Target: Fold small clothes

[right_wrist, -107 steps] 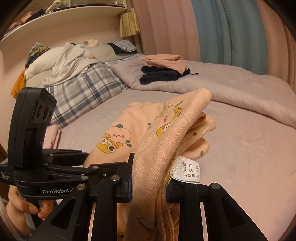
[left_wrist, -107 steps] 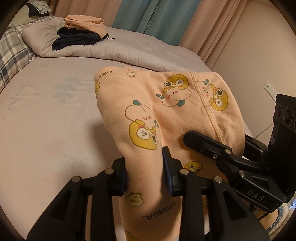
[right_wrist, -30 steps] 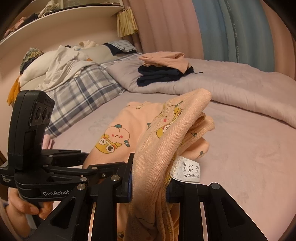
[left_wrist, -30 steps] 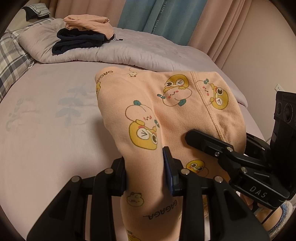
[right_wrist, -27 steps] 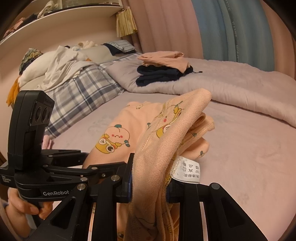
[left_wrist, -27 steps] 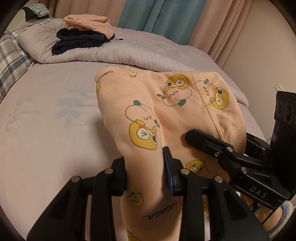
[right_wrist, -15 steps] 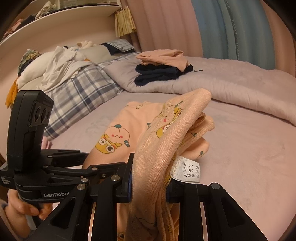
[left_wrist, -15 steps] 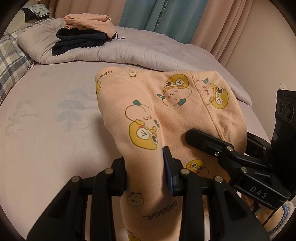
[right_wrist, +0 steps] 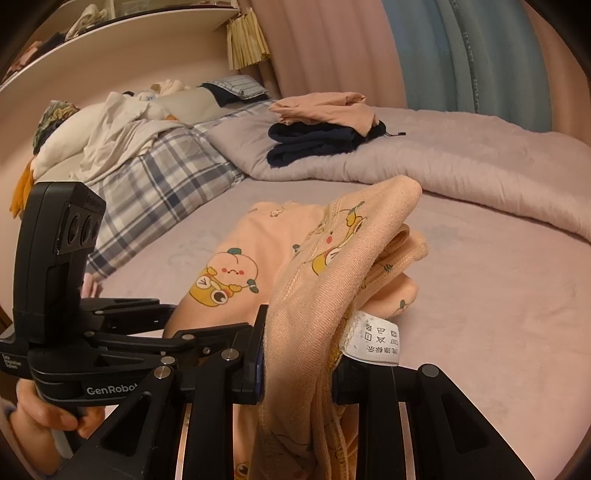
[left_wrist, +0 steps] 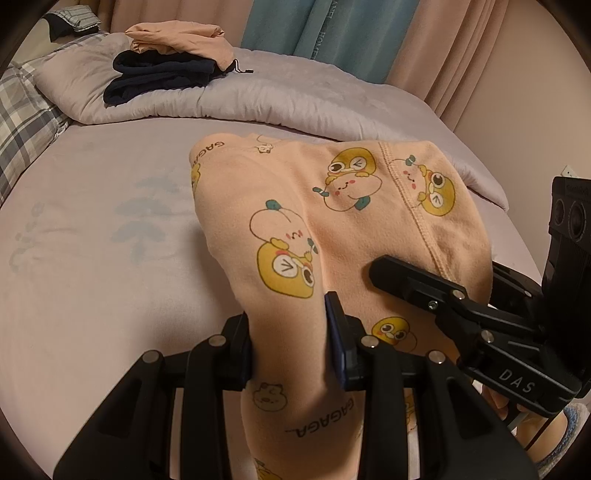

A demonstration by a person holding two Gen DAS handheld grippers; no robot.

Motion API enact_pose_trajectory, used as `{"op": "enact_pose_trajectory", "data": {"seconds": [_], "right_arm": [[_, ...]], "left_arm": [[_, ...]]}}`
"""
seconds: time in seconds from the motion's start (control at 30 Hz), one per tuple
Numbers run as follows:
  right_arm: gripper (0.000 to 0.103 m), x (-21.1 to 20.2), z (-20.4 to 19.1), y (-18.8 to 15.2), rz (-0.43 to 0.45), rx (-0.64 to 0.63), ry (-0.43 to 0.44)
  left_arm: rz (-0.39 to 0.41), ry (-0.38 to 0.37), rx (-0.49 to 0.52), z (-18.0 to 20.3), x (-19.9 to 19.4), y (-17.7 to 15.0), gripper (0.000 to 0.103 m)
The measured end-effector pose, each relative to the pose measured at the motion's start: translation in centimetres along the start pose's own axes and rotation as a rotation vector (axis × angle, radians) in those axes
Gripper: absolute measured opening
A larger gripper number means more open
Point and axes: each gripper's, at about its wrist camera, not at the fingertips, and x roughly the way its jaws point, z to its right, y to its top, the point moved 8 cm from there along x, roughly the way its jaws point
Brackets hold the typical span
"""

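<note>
Behind on the quilt [left_wrist: 303, 99] sit folded clothes [left_wrist: 162, 74]; both claws clamp the peach garment [left_wrist: 332, 229].

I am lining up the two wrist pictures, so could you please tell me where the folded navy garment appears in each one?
Left wrist view: the folded navy garment lies upper left, on the lilac quilt, under a folded peach garment.
Right wrist view: the navy garment lies upper centre, on the same quilt, again under the peach garment.
Shared landmark: the blue curtain behind the bed, top centre in the left view, top right in the right view.
</note>
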Motion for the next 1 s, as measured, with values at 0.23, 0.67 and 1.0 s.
{"op": "enact_pose_trajectory", "data": {"seconds": [0.23,0.67,1.0], "right_arm": [[0.027,0.0,-0.2,-0.2,-0.001,0.005,-0.005],[0.027,0.7,-0.2,-0.5,-0.016,0.022,-0.004],[0.027,1.3,-0.2,-1.1,-0.049,0.028,0.004]], "left_arm": [[-0.003,0.001,-0.001,0.0,0.2,0.0,0.033],[-0.023,0.014,-0.003,-0.4,0.9,-0.3,0.034],[-0.052,0.023,-0.021,-0.9,1.3,-0.8,0.034]]}}
